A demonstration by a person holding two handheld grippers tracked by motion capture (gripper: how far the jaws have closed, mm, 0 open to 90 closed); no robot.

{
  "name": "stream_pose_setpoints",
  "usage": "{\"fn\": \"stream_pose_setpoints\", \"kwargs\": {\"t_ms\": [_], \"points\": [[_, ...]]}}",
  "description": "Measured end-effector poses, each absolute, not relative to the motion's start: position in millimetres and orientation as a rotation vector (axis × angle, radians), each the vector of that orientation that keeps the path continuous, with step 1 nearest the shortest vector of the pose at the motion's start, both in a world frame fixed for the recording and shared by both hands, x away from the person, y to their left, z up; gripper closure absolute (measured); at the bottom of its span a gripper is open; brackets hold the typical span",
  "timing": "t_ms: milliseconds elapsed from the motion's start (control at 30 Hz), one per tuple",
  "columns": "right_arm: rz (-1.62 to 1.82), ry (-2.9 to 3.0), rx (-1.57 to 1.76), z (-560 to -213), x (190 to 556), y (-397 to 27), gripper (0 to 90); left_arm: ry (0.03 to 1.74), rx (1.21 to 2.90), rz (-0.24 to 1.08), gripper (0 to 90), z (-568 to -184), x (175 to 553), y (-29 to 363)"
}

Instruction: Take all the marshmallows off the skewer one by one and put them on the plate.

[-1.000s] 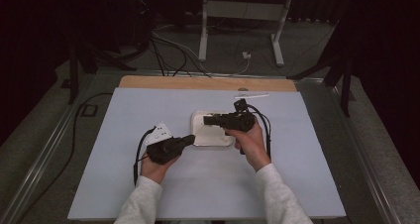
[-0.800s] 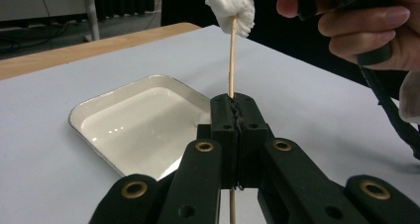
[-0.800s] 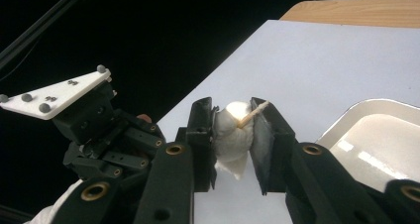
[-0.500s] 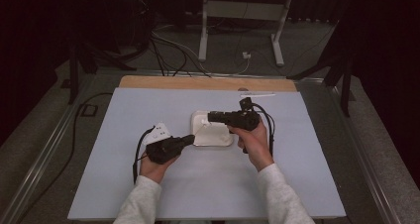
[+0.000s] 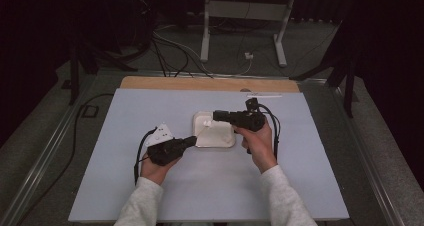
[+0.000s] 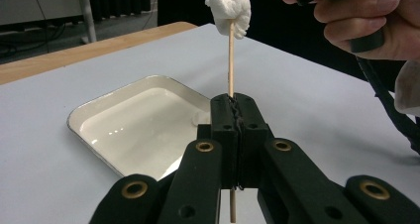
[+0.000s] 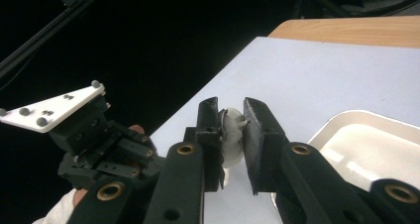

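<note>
My left gripper (image 6: 231, 110) is shut on a thin wooden skewer (image 6: 230, 60) that stands upright. A white marshmallow (image 6: 230, 8) sits on the skewer's top end. My right gripper (image 7: 230, 110) has its jaws pressed on that marshmallow (image 7: 230, 135) from both sides, and they have just been closing on it. In the high view the left gripper (image 5: 187, 142) is at the near left corner of a white tray (image 5: 230, 143). There the right gripper (image 5: 216, 117) reaches in from the right above the tray, at the marshmallow (image 5: 206, 122).
The shallow white tray (image 6: 79, 130) lies on a pale blue-grey mat (image 5: 300, 186), with a wooden table edge (image 5: 200, 83) beyond it. A cable (image 5: 274, 131) loops behind the right hand. Dark floor, cables and a stand's legs lie past the table.
The right gripper has edged slightly to the right above the tray. The left hand and its gripper have kept still.
</note>
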State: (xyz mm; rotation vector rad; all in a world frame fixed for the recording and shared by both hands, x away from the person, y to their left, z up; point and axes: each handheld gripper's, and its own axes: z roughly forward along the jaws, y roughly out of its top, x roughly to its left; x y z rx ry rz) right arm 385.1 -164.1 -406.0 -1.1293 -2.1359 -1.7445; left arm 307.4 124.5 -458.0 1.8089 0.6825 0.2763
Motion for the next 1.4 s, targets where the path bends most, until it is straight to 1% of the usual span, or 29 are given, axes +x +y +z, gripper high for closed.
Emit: {"fn": "stream_pose_setpoints", "kwargs": {"t_ms": [233,400,433,500,567,700,767,800,1000,1133,1400], "points": [[-1.777,-2.116,-1.159,-405,385,-169,82.7,0.678,1.823,0.279,90.0,-458,308,124],[-1.772,-2.12,-1.14,-405,385,-169,82.1,0.689,1.828,0.276,90.0,-459,307,124],[-1.771,-2.125,-1.139,-406,385,-169,80.0,0.692,1.818,0.271,90.0,-459,308,124],[-1.769,-2.128,-1.131,-406,385,-169,70.7,0.694,1.818,0.275,90.0,-458,307,124],[-1.744,-2.118,-1.113,-408,386,-166,66.9,0.697,1.818,0.276,90.0,-458,307,123],[-1.694,-2.12,-1.136,-412,387,-162,67.4,0.699,1.797,0.27,90.0,-457,307,124],[-1.658,-2.117,-1.135,-416,388,-158,65.9,0.703,1.799,0.277,90.0,-457,307,124],[-1.656,-2.115,-1.14,-417,388,-156,66.2,0.705,1.797,0.273,90.0,-457,307,125],[-1.669,-2.045,-1.138,-419,390,-155,78.8,0.704,1.796,0.269,90.0,-458,308,126],[-1.708,-2.057,-1.161,-415,387,-159,80.4,0.697,1.798,0.271,90.0,-457,308,126],[-1.781,-2.081,-1.18,-408,384,-162,80.5,0.691,1.79,0.272,90.0,-455,308,128]]}}
